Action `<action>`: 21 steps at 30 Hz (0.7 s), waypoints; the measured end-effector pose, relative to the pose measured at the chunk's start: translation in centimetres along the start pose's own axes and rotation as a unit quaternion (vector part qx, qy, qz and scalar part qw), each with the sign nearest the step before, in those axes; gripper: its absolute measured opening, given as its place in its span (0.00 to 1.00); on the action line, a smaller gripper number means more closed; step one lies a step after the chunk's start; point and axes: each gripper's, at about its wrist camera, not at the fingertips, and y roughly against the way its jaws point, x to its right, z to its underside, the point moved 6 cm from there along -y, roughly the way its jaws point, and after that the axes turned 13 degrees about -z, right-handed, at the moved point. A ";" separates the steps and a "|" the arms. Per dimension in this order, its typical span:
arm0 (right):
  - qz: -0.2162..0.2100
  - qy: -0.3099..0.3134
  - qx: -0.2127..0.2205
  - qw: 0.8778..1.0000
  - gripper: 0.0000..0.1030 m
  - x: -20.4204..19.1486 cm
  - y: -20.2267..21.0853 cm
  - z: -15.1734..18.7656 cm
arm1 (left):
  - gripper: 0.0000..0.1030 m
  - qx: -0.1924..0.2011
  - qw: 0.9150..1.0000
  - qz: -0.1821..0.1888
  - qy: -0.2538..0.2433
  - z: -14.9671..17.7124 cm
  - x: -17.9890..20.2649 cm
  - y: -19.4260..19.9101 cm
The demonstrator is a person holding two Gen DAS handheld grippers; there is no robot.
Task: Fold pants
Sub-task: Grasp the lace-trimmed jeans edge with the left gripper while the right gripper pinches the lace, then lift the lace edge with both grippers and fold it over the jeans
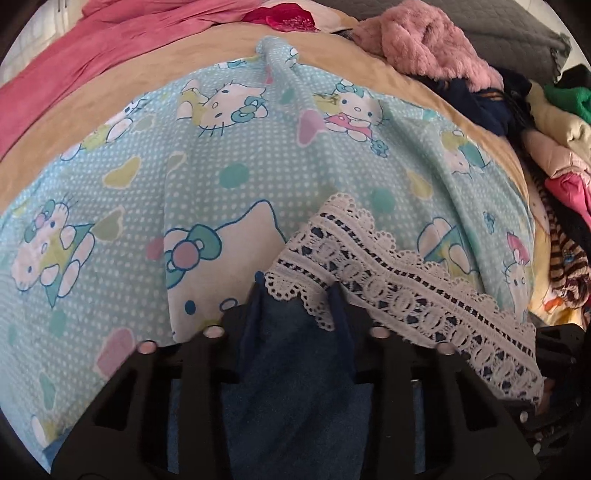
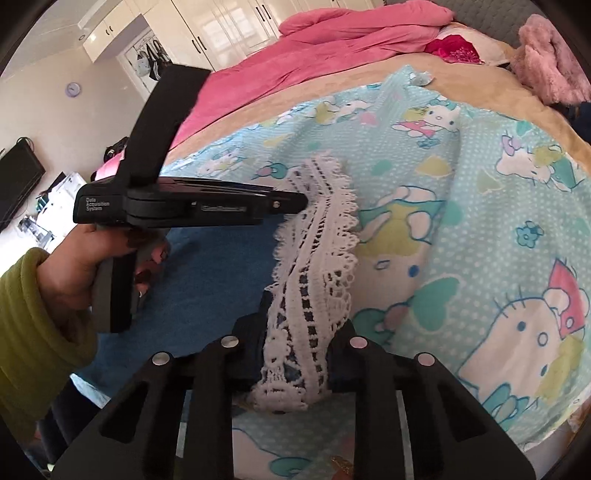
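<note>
The pants (image 1: 295,369) are dark blue with a white lace hem (image 1: 369,266) and lie on a light blue cartoon-print sheet (image 1: 147,166). My left gripper (image 1: 297,295) is shut on the hem's left end, with blue cloth and lace pinched between its fingers. In the right wrist view my right gripper (image 2: 303,332) is shut on the near end of the lace hem (image 2: 317,240). The left gripper (image 2: 301,201) bites the far end, held by a hand (image 2: 74,266) in a green sleeve. The blue pants (image 2: 214,266) spread out to the left of the hem.
A pink quilt (image 1: 92,55) lies along the far side of the bed. A fluffy pink garment (image 1: 424,40) and a heap of mixed clothes (image 1: 554,147) sit at the right. Wardrobes (image 2: 207,26) and a dark screen (image 2: 18,177) stand beyond the bed.
</note>
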 end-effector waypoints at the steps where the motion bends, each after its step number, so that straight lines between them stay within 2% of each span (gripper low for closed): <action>1: 0.000 0.005 0.001 1.000 0.21 -0.4 0.0 -0.1 | 0.16 0.001 1.000 -0.003 0.003 -0.1 0.0 0.2; 4: -0.010 0.014 0.010 1.000 0.20 -1.4 0.3 -0.6 | 0.09 0.020 1.000 -0.007 0.010 -0.3 -0.1 1.2; 11: -0.036 0.063 0.022 0.997 0.20 -5.5 0.9 -1.9 | 0.08 0.065 0.997 0.014 0.048 0.3 -2.4 5.0; 17: -0.064 0.101 0.015 0.993 0.20 -9.9 0.0 -2.3 | 0.08 0.088 0.993 0.011 0.083 2.4 -5.3 8.1; 21: -0.080 0.125 -0.006 0.989 0.20 -12.9 -1.5 -1.8 | 0.08 0.095 0.985 -0.007 0.142 5.6 -8.7 9.5</action>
